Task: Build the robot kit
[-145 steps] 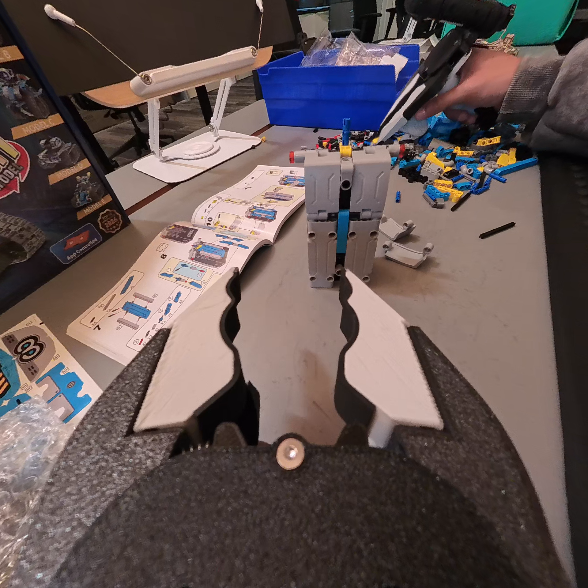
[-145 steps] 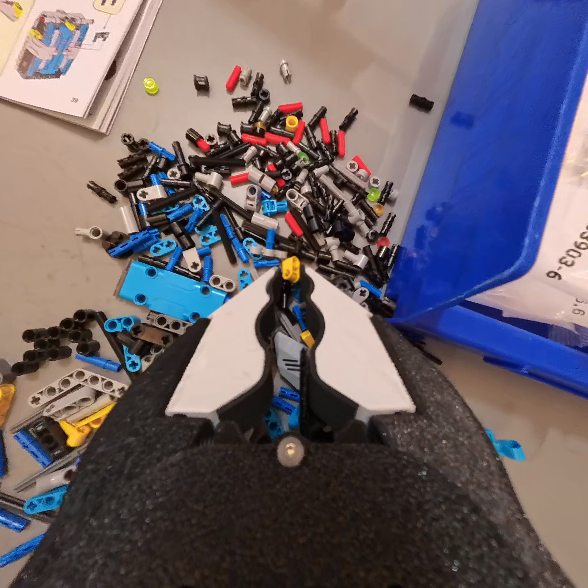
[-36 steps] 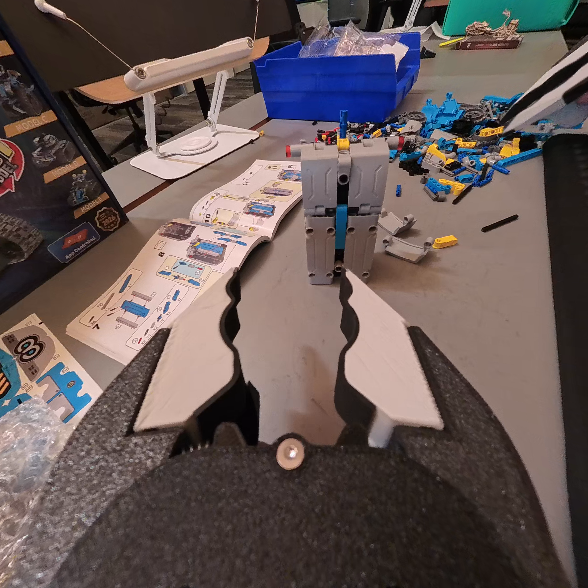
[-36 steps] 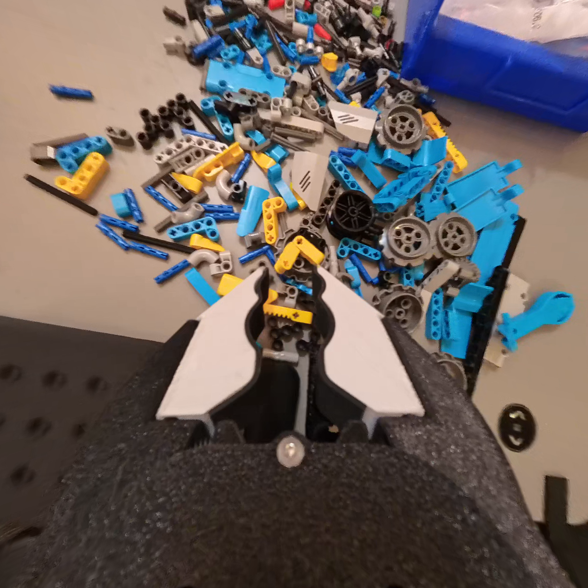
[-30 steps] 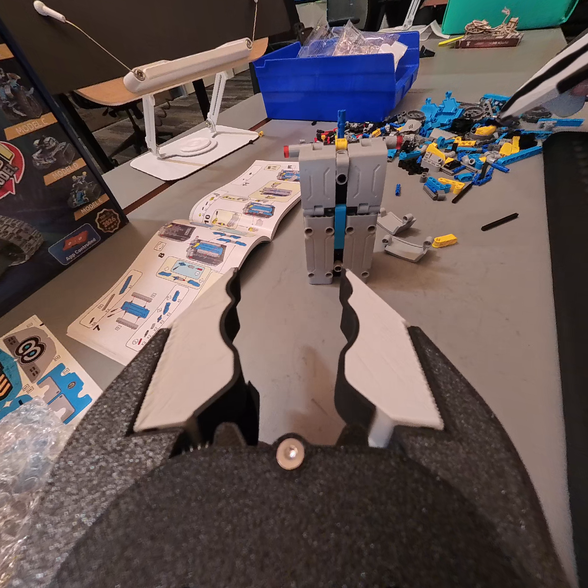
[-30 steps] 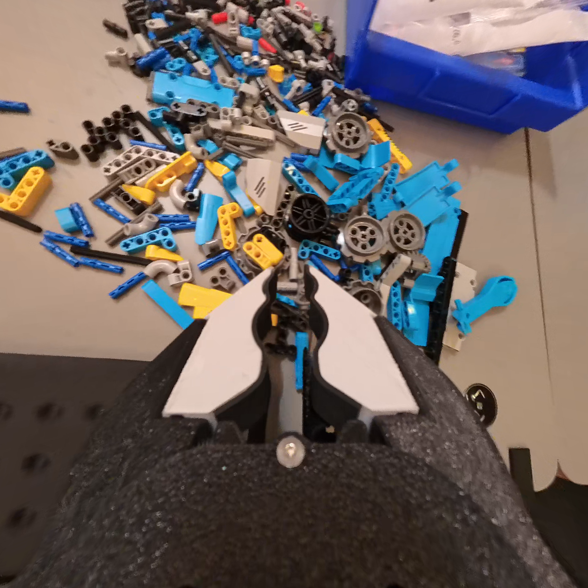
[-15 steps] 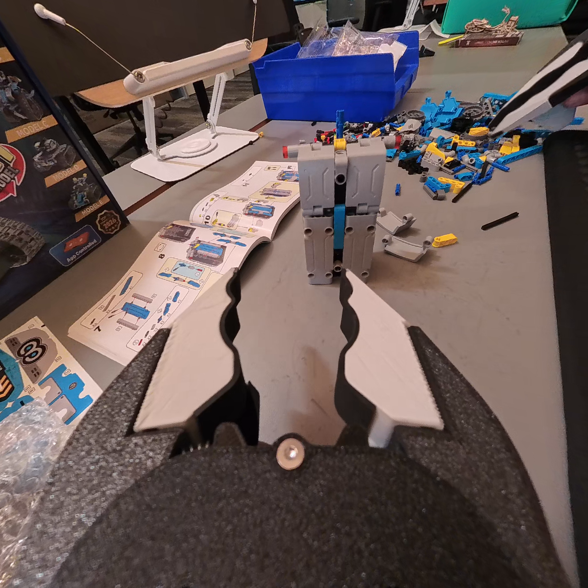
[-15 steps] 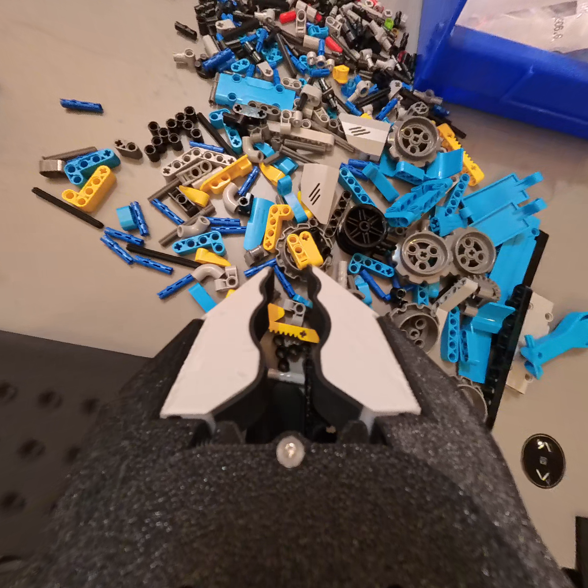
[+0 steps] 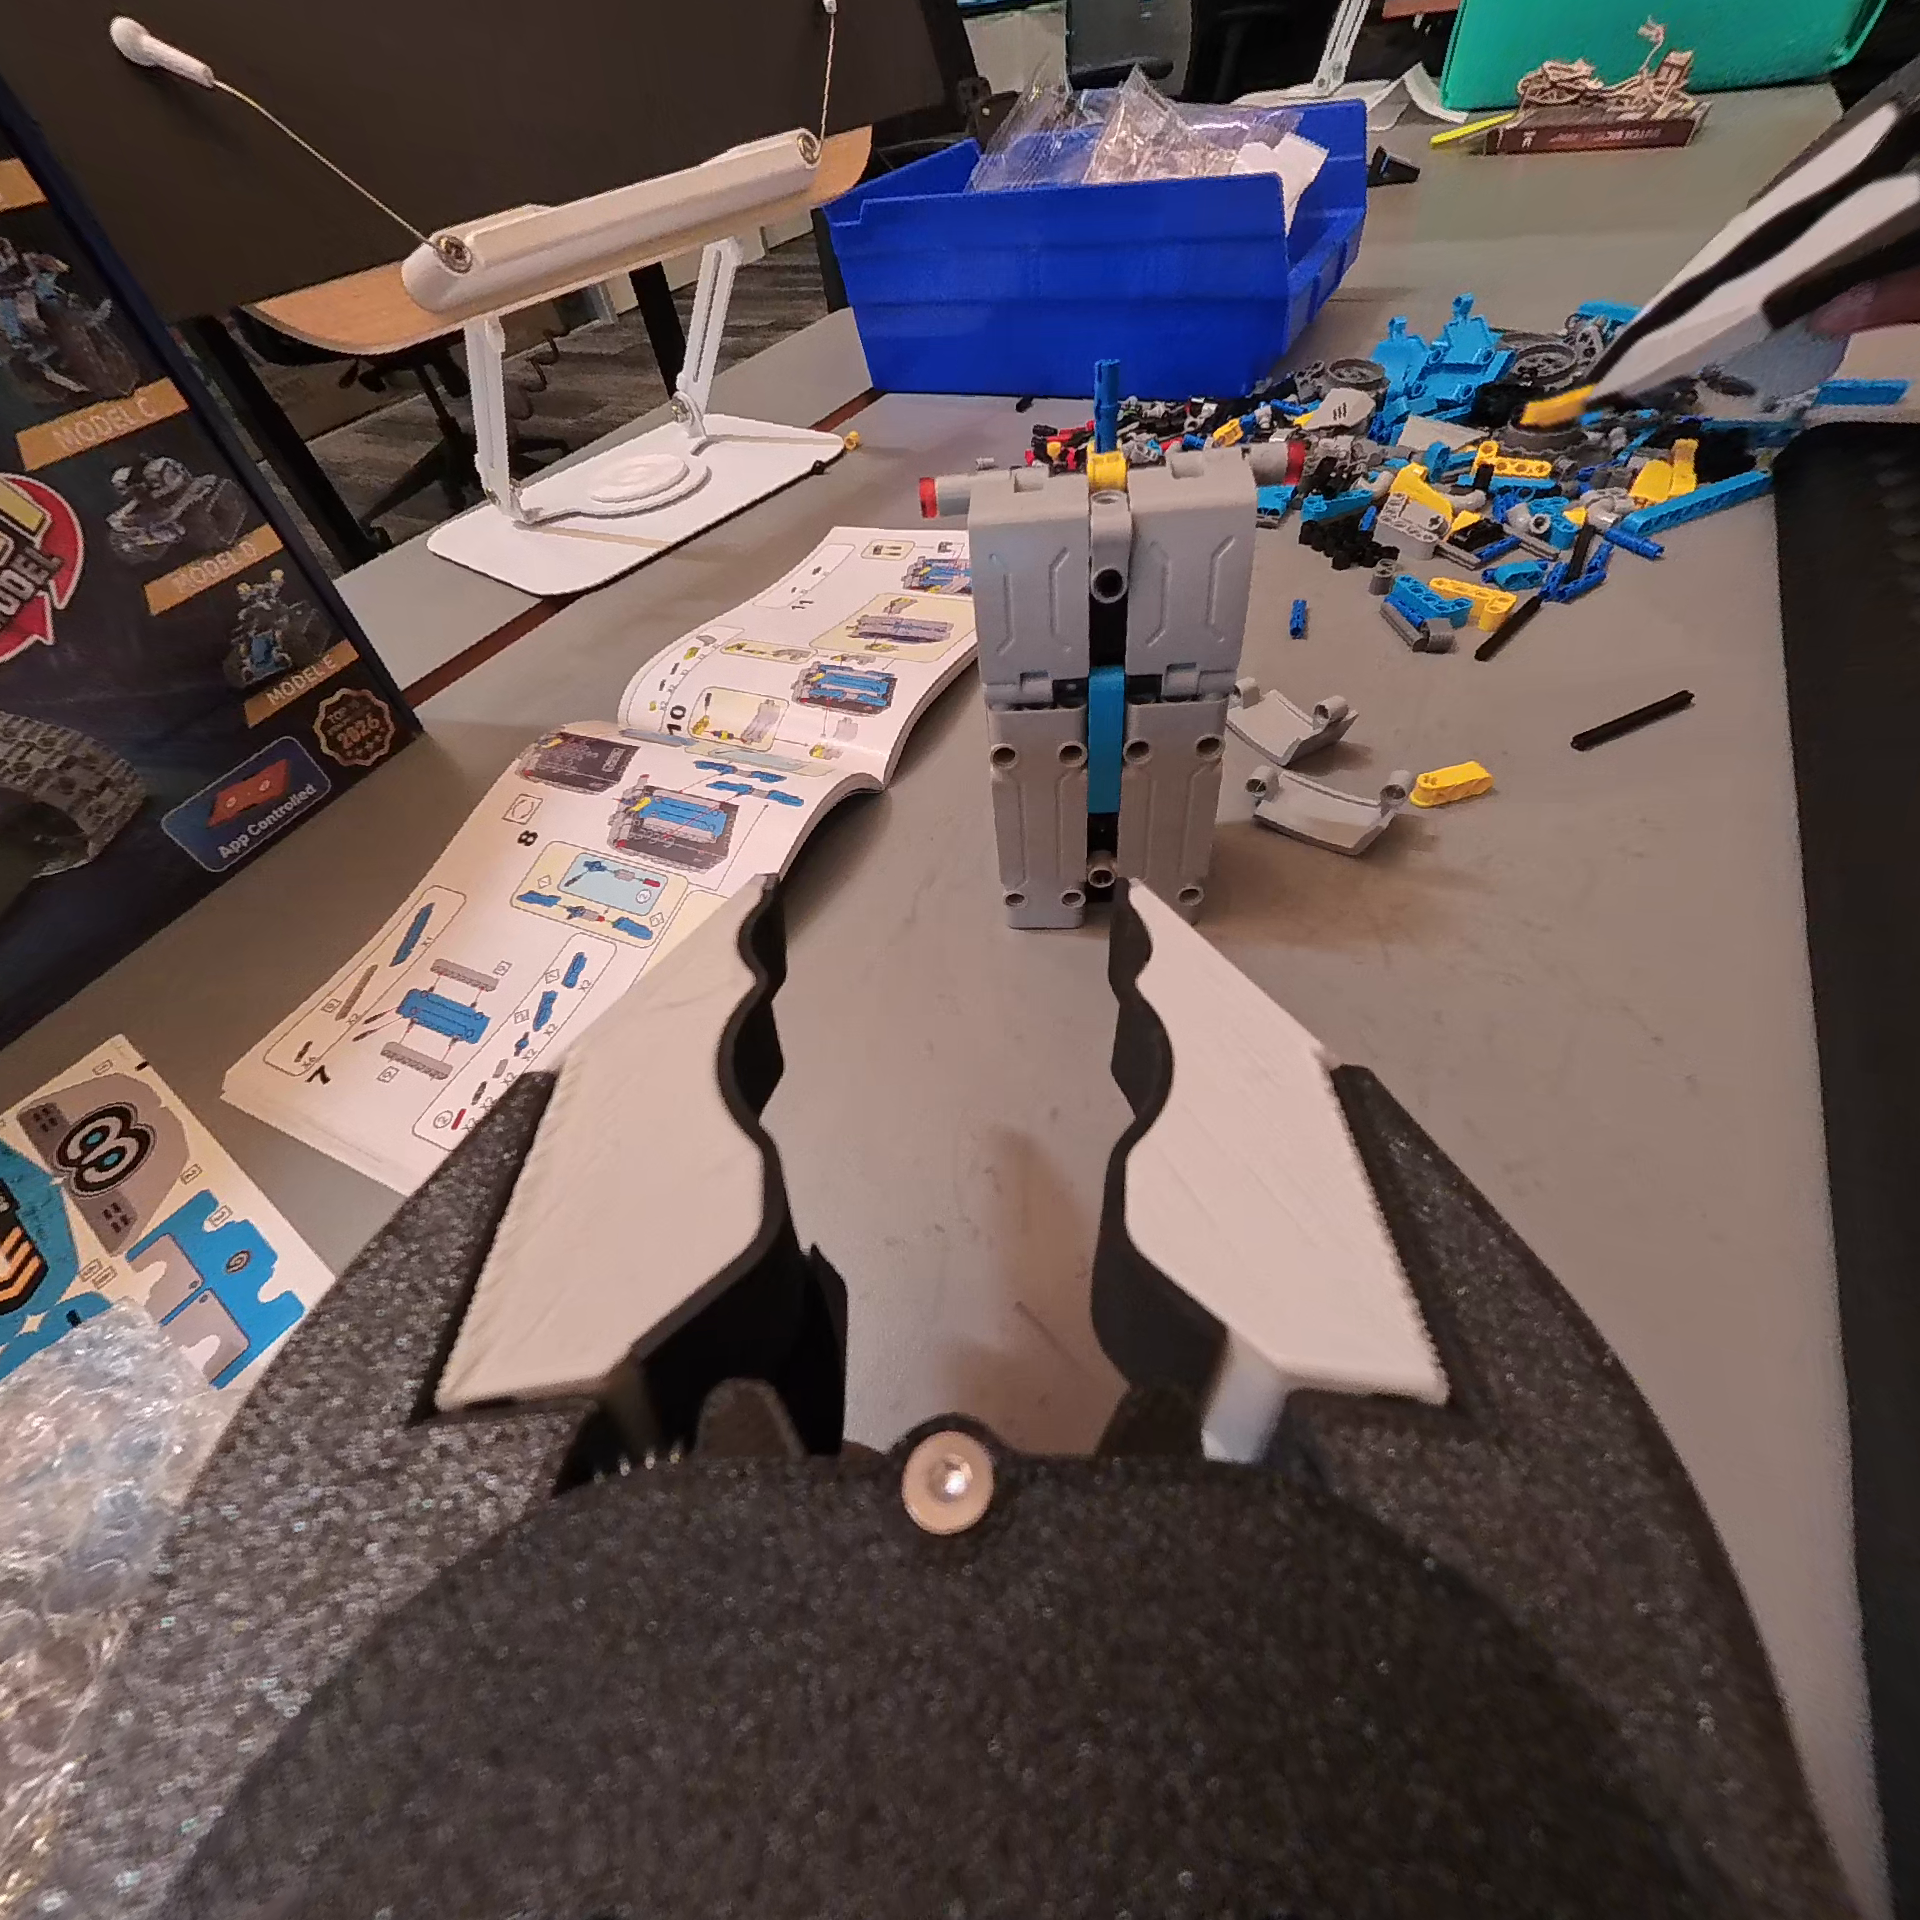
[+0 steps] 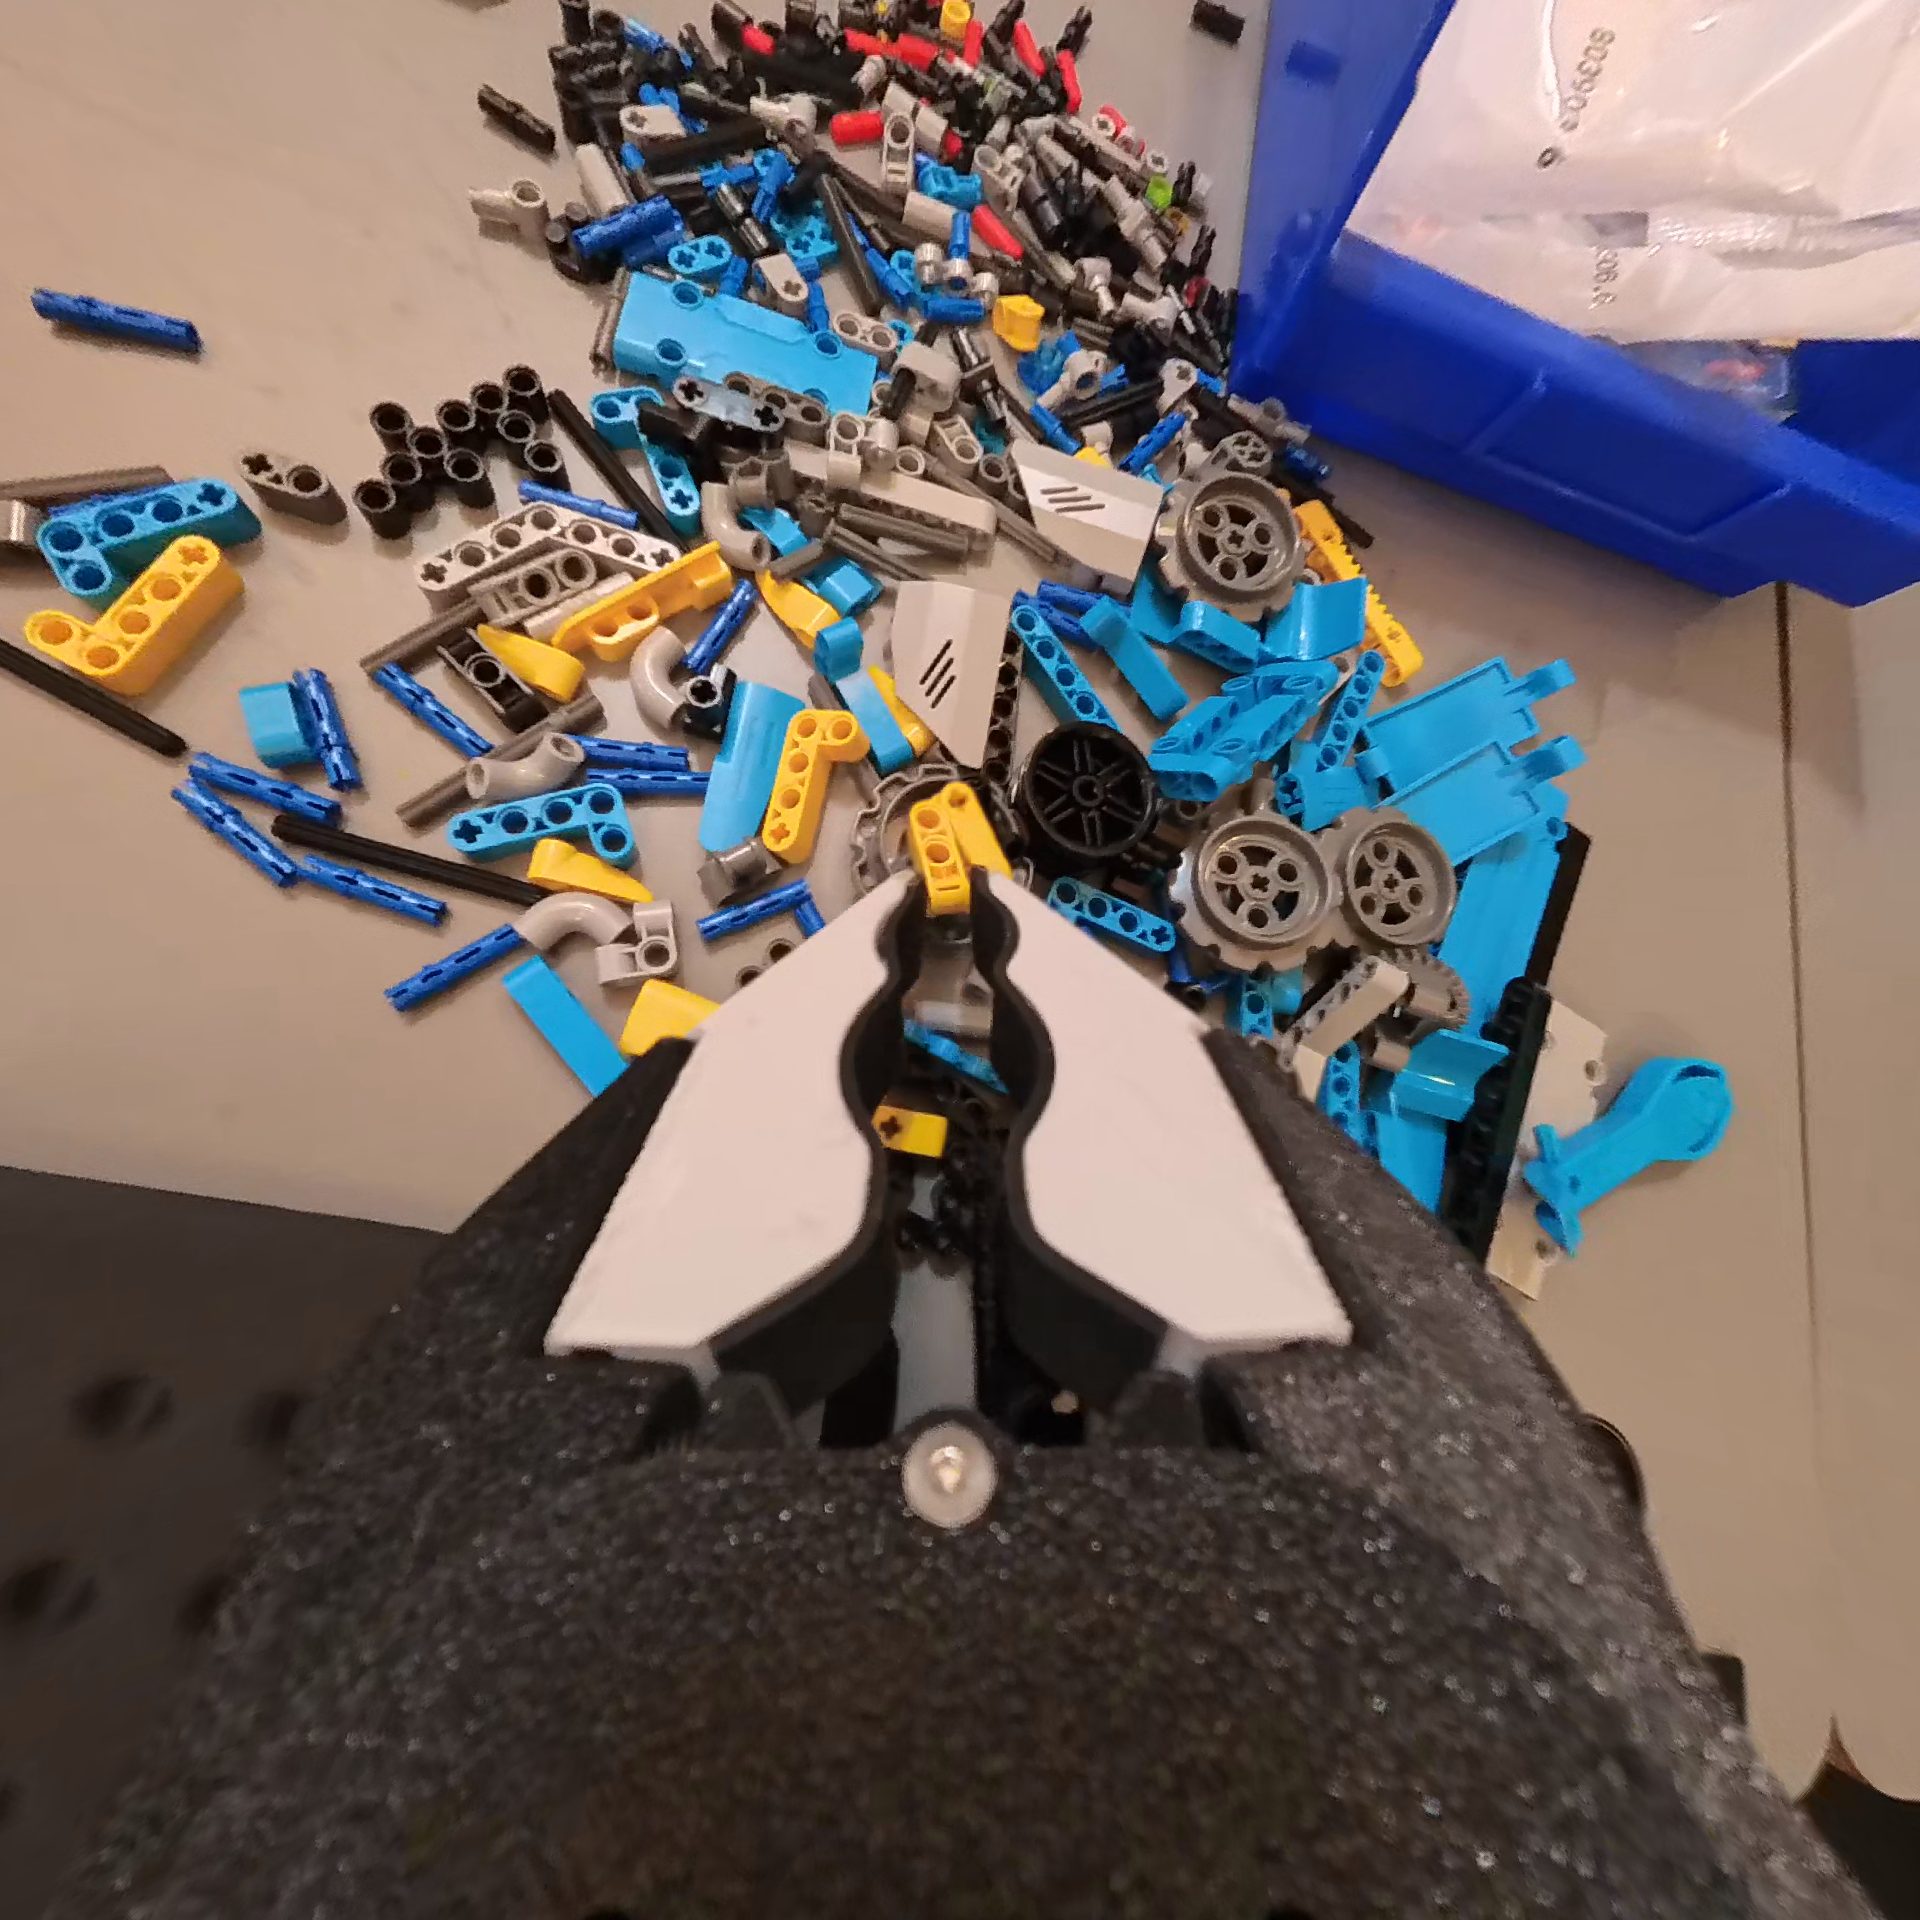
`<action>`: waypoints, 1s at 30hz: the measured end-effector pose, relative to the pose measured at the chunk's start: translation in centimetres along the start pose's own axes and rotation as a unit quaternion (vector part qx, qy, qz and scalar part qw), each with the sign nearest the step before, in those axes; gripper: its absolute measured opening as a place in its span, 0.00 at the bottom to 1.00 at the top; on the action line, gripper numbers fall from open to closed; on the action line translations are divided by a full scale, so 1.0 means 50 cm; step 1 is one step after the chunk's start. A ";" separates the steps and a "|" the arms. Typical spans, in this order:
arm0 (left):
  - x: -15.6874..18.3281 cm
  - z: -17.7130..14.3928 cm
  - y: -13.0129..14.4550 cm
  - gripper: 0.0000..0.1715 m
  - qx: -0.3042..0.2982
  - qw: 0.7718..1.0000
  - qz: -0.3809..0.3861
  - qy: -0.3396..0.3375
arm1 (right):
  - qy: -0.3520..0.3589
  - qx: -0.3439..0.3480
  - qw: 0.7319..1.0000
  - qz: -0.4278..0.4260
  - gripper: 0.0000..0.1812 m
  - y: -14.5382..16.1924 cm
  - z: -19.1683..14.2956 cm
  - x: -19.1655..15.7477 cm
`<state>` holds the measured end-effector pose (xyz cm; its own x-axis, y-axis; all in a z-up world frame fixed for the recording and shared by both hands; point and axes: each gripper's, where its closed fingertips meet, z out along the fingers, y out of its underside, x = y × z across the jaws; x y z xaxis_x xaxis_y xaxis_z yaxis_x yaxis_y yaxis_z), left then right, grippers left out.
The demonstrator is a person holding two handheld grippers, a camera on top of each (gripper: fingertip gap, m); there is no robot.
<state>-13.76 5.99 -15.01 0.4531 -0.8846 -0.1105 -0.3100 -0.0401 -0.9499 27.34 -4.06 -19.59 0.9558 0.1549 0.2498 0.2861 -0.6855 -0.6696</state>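
Right hand-held gripper [image 10: 945,896]: fingers closed on a yellow beam [image 10: 943,844], a short bent piece pinched at the tips and lifted just above the parts pile [image 10: 935,540]. A black wheel [image 10: 1086,795] and grey wheels [image 10: 1257,883] lie just right of it. The blue bin [image 10: 1558,416] sits at the pile's far right.

Left hand-held gripper [image 9: 940,904]: fingers spread wide, holding nothing, low over the desk [image 9: 1455,1039]. Grey model [image 9: 1110,686] stands upright just beyond its right fingertip; whether they touch, cannot tell.

Build state: only this block stands assembled. Two grey curved panels [image 9: 1320,800] and a yellow piece [image 9: 1455,781] lie loose beside it. Most parts remain unsorted in the pile. Open manual [image 9: 644,810] lies left of the model.
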 end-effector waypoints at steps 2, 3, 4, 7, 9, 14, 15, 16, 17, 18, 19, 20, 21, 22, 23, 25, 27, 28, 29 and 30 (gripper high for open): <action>0.000 0.000 0.000 0.36 0.000 1.000 0.000 0.000 | 0.001 0.008 1.000 0.003 0.04 -0.007 -0.009 0.003; 0.000 0.000 0.000 0.36 0.000 1.000 0.001 0.000 | 0.005 0.015 1.000 0.005 0.04 -0.012 -0.016 0.007; 0.000 0.000 0.000 0.36 0.000 1.000 0.001 0.000 | 0.004 0.023 1.000 0.009 0.04 -0.018 -0.022 0.007; 0.000 0.000 0.000 0.36 0.000 1.000 0.000 0.000 | -0.029 0.053 0.998 0.019 0.04 -0.048 -0.042 -0.024; -0.001 0.001 0.001 0.36 -0.001 1.000 -0.002 0.000 | -0.082 0.075 0.994 0.021 0.05 -0.083 -0.053 -0.088; -0.003 0.000 0.001 0.36 -0.001 1.000 -0.005 -0.001 | -0.221 0.075 0.971 -0.044 0.05 -0.149 -0.043 -0.359; -0.003 0.000 0.000 0.36 0.000 1.000 -0.006 -0.001 | -0.211 0.056 0.974 -0.053 0.05 -0.148 -0.029 -0.387; -0.003 -0.001 0.000 0.36 0.001 1.000 -0.006 -0.001 | -0.211 0.034 0.976 -0.051 0.04 -0.145 -0.017 -0.412; -0.003 -0.001 0.000 0.36 0.001 1.000 -0.006 -0.001 | -0.229 0.023 0.972 -0.041 0.04 -0.145 -0.010 -0.439; -0.002 -0.001 0.000 0.36 0.001 1.000 -0.004 -0.001 | -0.249 0.016 0.968 -0.030 0.05 -0.146 -0.006 -0.463; -0.002 -0.001 0.000 0.36 0.001 1.000 -0.003 -0.001 | -0.256 0.004 0.966 -0.029 0.05 -0.141 0.001 -0.476; -0.001 -0.001 0.000 0.36 0.001 1.000 -0.002 -0.001 | -0.253 -0.006 0.967 -0.035 0.05 -0.136 0.007 -0.478; -0.001 -0.001 0.000 0.36 0.001 1.000 -0.001 -0.001 | -0.247 -0.007 0.968 -0.042 0.05 -0.135 0.011 -0.476; -0.001 0.000 0.000 0.36 0.000 1.000 -0.001 -0.001 | -0.244 -0.007 0.969 -0.043 0.05 -0.135 0.012 -0.475; -0.001 0.000 0.000 0.36 0.001 1.000 -0.002 -0.001 | -0.248 -0.010 0.968 -0.041 0.05 -0.132 0.013 -0.477; -0.002 0.000 0.000 0.36 0.000 1.000 -0.003 -0.001 | -0.255 -0.023 0.966 -0.046 0.05 -0.121 0.020 -0.483; -0.002 0.000 0.000 0.36 0.000 1.000 -0.005 -0.001 | -0.254 -0.022 0.966 -0.053 0.04 -0.121 0.021 -0.483; -0.002 0.000 0.000 0.36 0.000 1.000 -0.005 -0.001 | -0.256 -0.020 0.965 -0.053 0.04 -0.121 0.021 -0.483; -0.003 0.000 0.000 0.36 -0.001 1.000 -0.005 -0.001 | -0.259 -0.019 0.965 -0.050 0.04 -0.121 0.021 -0.483; -0.002 0.000 0.000 0.36 -0.001 1.000 -0.005 0.000 | -0.262 -0.019 0.964 -0.047 0.05 -0.121 0.021 -0.483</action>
<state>-13.81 6.10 -15.02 0.4569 -0.8837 -0.1012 -0.3068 -0.0498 -0.9505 2.57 -2.92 -22.29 0.8320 0.5481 -0.0856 0.3793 -0.6748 -0.6331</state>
